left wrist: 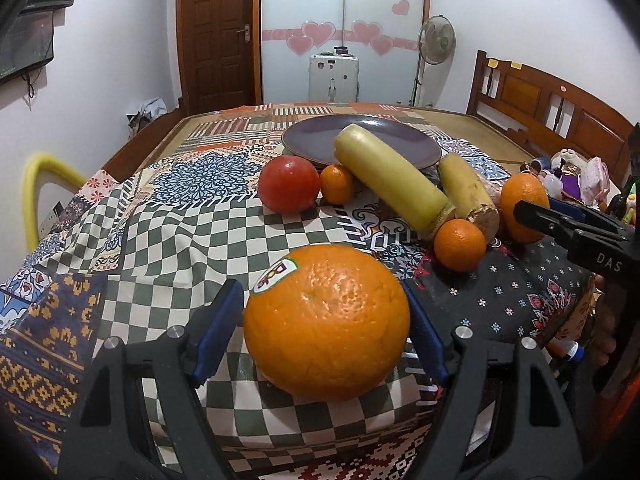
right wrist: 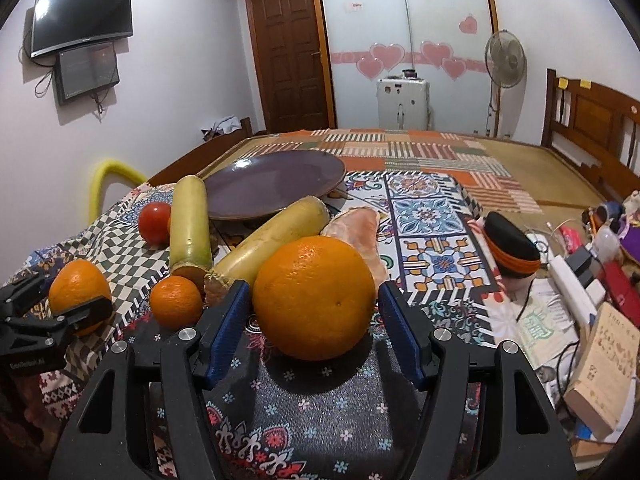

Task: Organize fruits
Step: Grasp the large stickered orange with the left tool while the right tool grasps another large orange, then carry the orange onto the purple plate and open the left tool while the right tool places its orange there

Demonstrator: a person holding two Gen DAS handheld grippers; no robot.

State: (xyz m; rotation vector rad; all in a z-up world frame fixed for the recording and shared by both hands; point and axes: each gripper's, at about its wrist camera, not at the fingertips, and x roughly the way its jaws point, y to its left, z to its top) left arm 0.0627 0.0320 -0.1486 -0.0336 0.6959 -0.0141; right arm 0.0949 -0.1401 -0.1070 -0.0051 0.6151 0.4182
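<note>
My left gripper (left wrist: 326,320) stands open around a large stickered orange (left wrist: 326,320) on the patterned cloth; its blue pads (left wrist: 218,332) flank the fruit, touching or nearly so. My right gripper (right wrist: 314,300) stands open around a second large orange (right wrist: 314,300), small gaps on both sides. That orange also shows in the left wrist view (left wrist: 524,206). Beyond lie a purple plate (left wrist: 304,140), two yellow-green stalks (left wrist: 390,176), a red tomato (left wrist: 289,185), two small tangerines (left wrist: 460,245) and a peeled citrus piece (right wrist: 358,226).
Clutter fills the right side: a black-and-orange case (right wrist: 512,252), books (right wrist: 604,364), cables and a power strip (right wrist: 572,280). A yellow chair rail (left wrist: 38,188) stands at the left edge. A wooden headboard (left wrist: 552,108) is at the far right.
</note>
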